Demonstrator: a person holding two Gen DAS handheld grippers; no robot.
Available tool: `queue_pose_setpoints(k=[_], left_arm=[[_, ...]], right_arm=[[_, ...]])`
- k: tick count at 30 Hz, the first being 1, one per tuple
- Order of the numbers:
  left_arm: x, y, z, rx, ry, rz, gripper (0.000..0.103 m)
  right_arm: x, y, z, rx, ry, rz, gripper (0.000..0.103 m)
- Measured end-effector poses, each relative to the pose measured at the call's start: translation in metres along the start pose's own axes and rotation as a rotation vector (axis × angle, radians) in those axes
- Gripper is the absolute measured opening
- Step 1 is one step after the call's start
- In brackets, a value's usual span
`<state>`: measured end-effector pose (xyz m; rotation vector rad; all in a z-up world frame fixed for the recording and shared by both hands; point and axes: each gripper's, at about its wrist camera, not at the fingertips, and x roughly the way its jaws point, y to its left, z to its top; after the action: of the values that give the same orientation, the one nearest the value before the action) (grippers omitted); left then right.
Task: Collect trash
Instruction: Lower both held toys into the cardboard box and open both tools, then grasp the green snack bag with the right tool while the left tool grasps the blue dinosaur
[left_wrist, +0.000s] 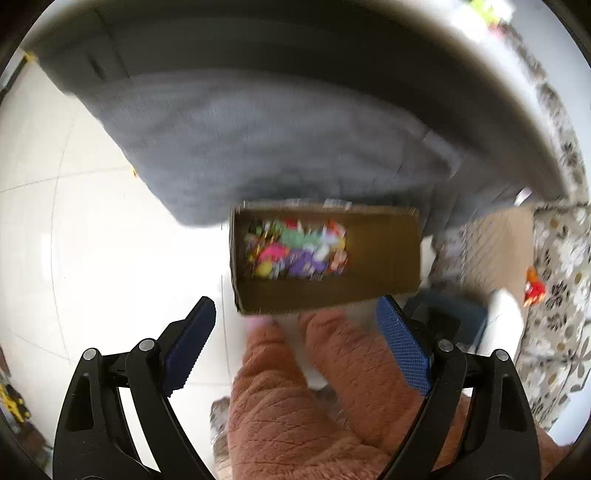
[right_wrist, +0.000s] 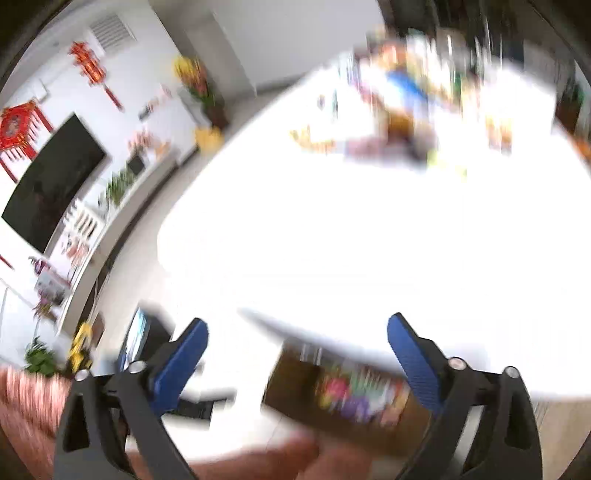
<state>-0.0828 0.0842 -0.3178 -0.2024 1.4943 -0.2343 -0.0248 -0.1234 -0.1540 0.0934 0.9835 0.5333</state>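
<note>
White tile floor (left_wrist: 92, 240); cardboard box (left_wrist: 325, 258) holds colorful scraps; both claws wide.

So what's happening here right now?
A person is tidying up with a handheld gripper in each hand. The left gripper and right gripper are both open and hold nothing. On the floor below sits a cardboard box already holding a heap of colourful scraps. The right view sweeps across a white table, too blurred to pick out trash.
</note>
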Motion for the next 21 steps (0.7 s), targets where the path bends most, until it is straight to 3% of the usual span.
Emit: queue_pose_setpoints(k=[4, 8, 11, 12, 13, 15, 17, 19, 21], left_arm=[[-0.040, -0.001, 0.003, -0.011, -0.102, 0.006, 0.087], [-0.071, 0.007, -0.002, -0.042, -0.173, 0.023, 0.087], [-0.080, 0.016, -0.009, -0.087, -0.192, 0.040, 0.087], [-0.080, 0.020, -0.010, -0.101, -0.193, 0.045, 0.087], [-0.081, 0.024, -0.013, -0.119, -0.192, 0.052, 0.087], [-0.083, 0.028, -0.015, -0.152, -0.187, 0.054, 0.087], [-0.081, 0.031, -0.014, -0.179, -0.185, 0.054, 0.086], [-0.084, 0.032, -0.012, -0.187, -0.190, 0.056, 0.087], [-0.089, 0.027, -0.006, -0.168, -0.204, 0.052, 0.087]], right_arm=[[0.007, -0.018, 0.070, 0.046, -0.128, -0.067, 0.097], [0.044, -0.071, 0.123, 0.279, -0.122, -0.045, 0.095], [0.076, -0.110, 0.132, 0.532, -0.076, 0.015, 0.075], [0.083, -0.120, 0.134, 0.586, -0.059, 0.025, 0.063], [0.091, -0.131, 0.134, 0.661, -0.048, 0.058, 0.052], [0.103, -0.145, 0.131, 0.753, -0.033, 0.148, 0.038], [0.106, -0.152, 0.126, 0.803, -0.031, 0.181, 0.034], [0.097, -0.150, 0.126, 0.762, -0.047, 0.157, 0.029], [0.087, -0.151, 0.117, 0.752, -0.032, 0.186, 0.029]])
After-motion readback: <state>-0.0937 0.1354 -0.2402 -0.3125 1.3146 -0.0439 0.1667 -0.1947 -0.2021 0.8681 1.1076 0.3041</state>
